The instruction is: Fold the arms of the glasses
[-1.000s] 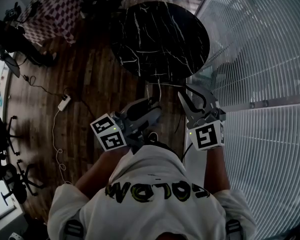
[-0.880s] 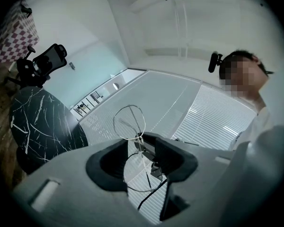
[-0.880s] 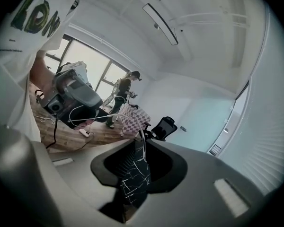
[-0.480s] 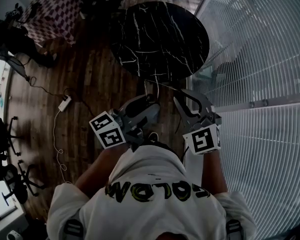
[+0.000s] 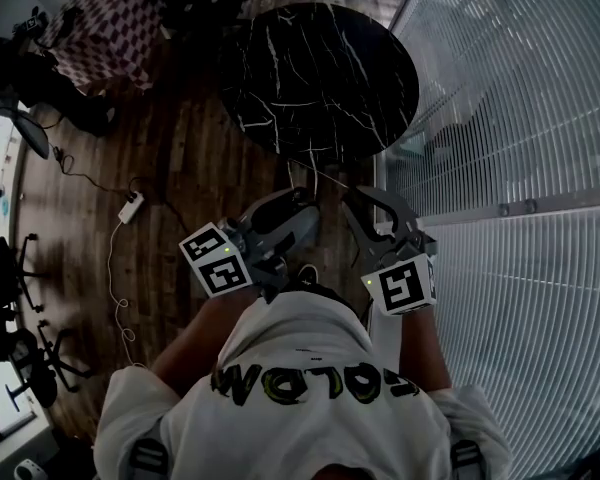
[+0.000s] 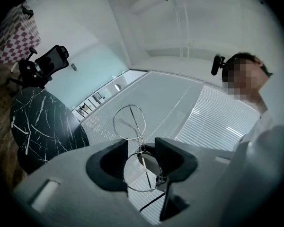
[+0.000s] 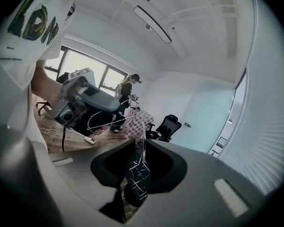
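Note:
Thin wire-rimmed glasses [image 6: 128, 122] hang in the air in front of the person, over the floor. My left gripper [image 6: 142, 155] is shut on them: one round lens sits in the narrow gap between its jaws and the other stands above the tips. In the head view the left gripper [image 5: 302, 220] points right, and the glasses [image 5: 318, 173] show only as a faint line. My right gripper [image 5: 365, 194] faces it from the right with its jaws apart. One slim arm of the glasses [image 7: 142, 141] runs down between the right gripper's [image 7: 138, 162] jaws, with room beside it.
A round black marble table [image 5: 320, 68] stands just beyond the grippers. A glass wall with blinds [image 5: 510, 118] runs along the right. On the wooden floor lie a power strip with its cable [image 5: 128, 205]; a checkered cloth [image 5: 105, 23] and office chairs are further left.
The right gripper has shifted left, closer to the left gripper, and rolled a little. Its jaws look slightly narrower. The left gripper and the glasses have stayed put.

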